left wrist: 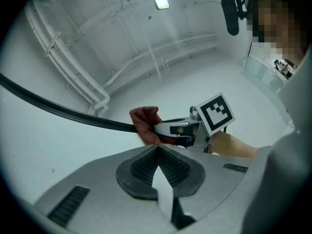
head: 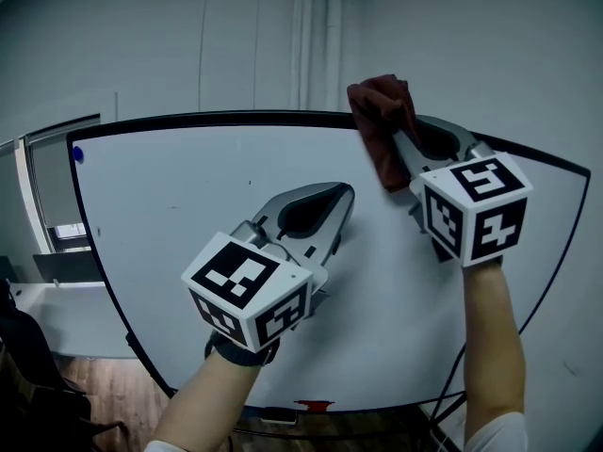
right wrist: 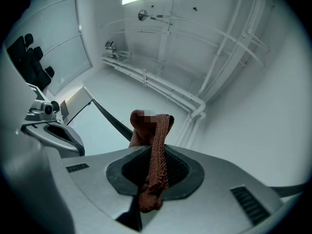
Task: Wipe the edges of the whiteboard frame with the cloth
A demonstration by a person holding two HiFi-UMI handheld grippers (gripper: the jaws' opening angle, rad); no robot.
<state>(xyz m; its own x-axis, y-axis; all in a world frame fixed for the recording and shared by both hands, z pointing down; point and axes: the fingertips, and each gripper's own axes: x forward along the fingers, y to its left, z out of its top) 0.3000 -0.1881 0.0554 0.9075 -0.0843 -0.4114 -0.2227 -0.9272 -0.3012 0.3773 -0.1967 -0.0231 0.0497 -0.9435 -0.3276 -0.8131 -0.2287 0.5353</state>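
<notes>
At the whiteboard's black top frame (head: 236, 117), the right claw (head: 399, 147) clamps the dark-red knitted cloth (head: 380, 121); best press firmly, sliding steadily. The left claw (head: 337, 196) sits closed, empty.

Brown cloth (head: 382, 125) draped over black whiteboard frame (head: 236, 117).

The top frame (head: 207, 118) of the whiteboard (head: 170, 224) runs bare from the cloth (head: 382, 125) leftward to the corner. Only a blue dot (head: 77, 155) sits on the board face just under that corner. The left tongs (head: 337, 199), closed and empty, hover before the board's middle, apart from the top edge. Wall pipes (head: 316, 40) rise behind the frame, near the cloth clamped in the right tongs (right wrist: 153, 162).
</notes>
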